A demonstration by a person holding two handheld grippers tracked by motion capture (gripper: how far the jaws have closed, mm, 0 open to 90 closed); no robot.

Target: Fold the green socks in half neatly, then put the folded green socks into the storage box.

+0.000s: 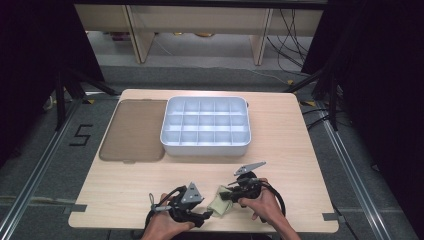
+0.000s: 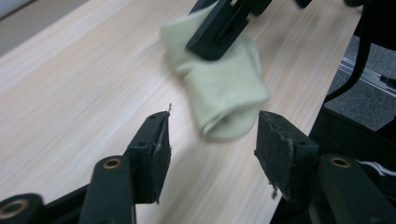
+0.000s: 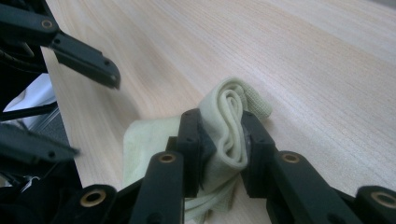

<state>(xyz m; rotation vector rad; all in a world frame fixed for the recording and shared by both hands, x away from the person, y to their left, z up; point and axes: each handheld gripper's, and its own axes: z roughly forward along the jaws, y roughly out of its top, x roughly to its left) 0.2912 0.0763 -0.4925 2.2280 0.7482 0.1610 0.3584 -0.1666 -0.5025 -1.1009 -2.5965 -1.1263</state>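
From the high view, my two hands sit at the near edge of the counter [image 1: 150,185], the left gripper [image 1: 206,215] and the right gripper [image 1: 223,196] pointing at each other with the pale green sock [image 1: 218,204] lying between them. Farther back stand a white compartment tray [image 1: 206,146] and, touching its left side, a flat brown lid [image 1: 134,131]. In the left gripper view, my left gripper [image 2: 212,137] has its jaws apart, nothing between the pads; the sock [image 2: 224,93] lies on the wood just beyond them, its open cuff facing me, and my other gripper pinches its far end. In the right gripper view, my right gripper [image 3: 220,140] is clamped on a folded bunch of the sock [image 3: 231,123], the rest trailing on the counter [image 3: 303,70] toward my left gripper's jaws.
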